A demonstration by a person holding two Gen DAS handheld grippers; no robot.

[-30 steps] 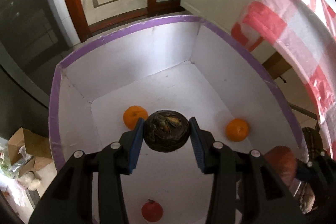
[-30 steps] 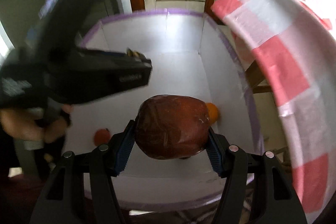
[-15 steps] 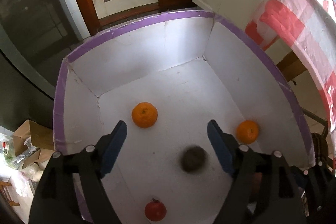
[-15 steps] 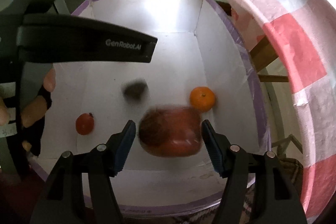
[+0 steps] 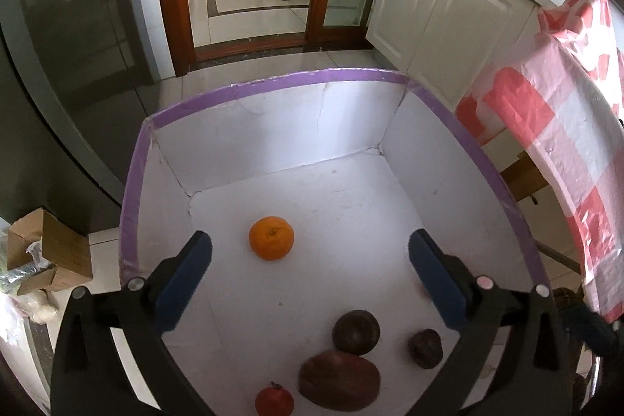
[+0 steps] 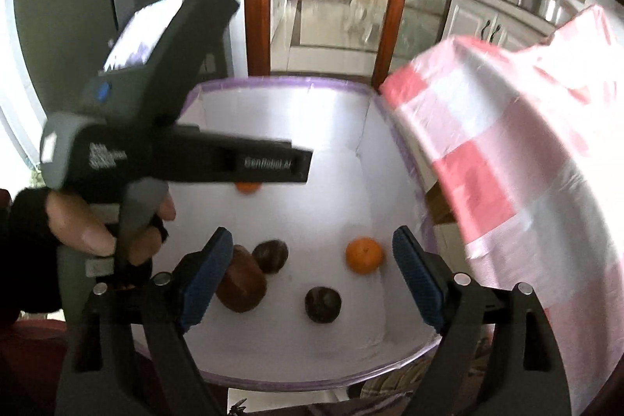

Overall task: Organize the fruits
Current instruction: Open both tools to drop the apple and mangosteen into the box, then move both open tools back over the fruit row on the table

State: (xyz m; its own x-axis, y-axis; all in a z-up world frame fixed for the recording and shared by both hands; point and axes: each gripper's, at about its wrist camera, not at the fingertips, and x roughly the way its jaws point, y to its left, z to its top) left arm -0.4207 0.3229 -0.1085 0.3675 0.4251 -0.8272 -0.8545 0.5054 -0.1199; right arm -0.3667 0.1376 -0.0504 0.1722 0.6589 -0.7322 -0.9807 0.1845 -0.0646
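Hovering over the white box (image 5: 448, 115), the left gripper (image 5: 310, 273) and right gripper (image 6: 308, 271) are both spreading wider with nothing between them, while the big brown fruit (image 5: 339, 383) on the box floor looks heavy, smooth, best squeezed across its middle.

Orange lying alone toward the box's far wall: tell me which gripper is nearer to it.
Left. The left gripper, jaws opening and empty, hangs just above the orange; the right gripper, also opening and empty, is back over the near end of the box.
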